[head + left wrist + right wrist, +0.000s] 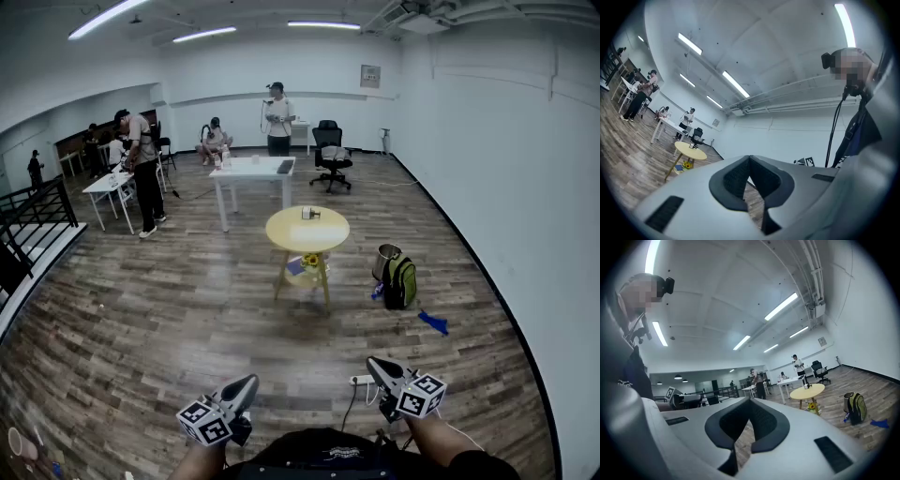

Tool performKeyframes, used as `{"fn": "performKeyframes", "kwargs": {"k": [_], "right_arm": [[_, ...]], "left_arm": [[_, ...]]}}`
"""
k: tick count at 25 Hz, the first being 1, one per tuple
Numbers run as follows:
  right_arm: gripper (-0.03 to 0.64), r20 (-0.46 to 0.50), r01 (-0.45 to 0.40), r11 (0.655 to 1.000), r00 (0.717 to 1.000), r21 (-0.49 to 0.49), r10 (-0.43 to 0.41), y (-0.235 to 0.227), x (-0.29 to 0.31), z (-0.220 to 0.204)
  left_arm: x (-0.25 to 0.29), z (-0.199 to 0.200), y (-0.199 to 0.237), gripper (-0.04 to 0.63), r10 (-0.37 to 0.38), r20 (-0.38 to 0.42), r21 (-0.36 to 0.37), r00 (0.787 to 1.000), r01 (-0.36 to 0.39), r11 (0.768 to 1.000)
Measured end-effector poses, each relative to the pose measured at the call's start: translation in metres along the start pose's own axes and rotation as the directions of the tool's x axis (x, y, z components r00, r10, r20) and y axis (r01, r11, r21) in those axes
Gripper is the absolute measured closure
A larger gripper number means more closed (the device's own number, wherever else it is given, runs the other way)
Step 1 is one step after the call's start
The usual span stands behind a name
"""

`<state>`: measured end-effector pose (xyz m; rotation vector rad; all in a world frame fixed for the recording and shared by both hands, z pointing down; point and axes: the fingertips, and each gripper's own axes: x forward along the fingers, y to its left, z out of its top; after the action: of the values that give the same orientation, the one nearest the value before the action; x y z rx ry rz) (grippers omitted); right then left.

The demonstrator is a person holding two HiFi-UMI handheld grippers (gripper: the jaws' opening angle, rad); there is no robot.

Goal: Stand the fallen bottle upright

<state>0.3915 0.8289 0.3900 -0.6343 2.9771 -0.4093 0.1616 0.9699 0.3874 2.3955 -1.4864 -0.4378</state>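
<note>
**Tools shut and empty, held low**
Left tool [248, 382] and right tool [375, 364] point forward, about level, close to the person's body. Well ahead, a round yellow desk [286, 234] carries a small object [310, 214], too distant to confirm as the bottle.

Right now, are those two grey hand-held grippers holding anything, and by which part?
Nothing is held. The grey left gripper and the grey right gripper each have their jaws shut together, with nothing between them.
</note>
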Motion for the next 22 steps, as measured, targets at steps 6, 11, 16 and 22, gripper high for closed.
{"fn": "performKeyframes", "kwargs": {"k": [6,11,16,22], "right_arm": [[0.614,-0.002,-0.006,1.000,1.000,-0.006,0.006,-0.004,0.012,-0.001],[0.614,0.000,-0.002,1.000,1.000,0.002,0.002,-0.007,0.014,0.001],[0.612,0.004,0.009,1.000,1.000,0.011,-0.009,-0.007,0.015,0.002],[0.612,0.018,0.019,1.000,1.000,0.026,-0.019,-0.009,0.018,0.003]], "left_arm": [[0.007,-0.002,0.011,0.584,-0.013,-0.003,0.001,1.000,0.013,1.000],[0.010,-0.002,0.015,0.584,-0.021,-0.005,0.002,1.000,0.021,1.000],[0.011,0.002,0.013,0.584,-0.027,-0.006,-0.002,1.000,0.027,1.000],[0.008,0.003,0.015,0.584,-0.027,-0.006,-0.005,1.000,0.027,1.000]]}}
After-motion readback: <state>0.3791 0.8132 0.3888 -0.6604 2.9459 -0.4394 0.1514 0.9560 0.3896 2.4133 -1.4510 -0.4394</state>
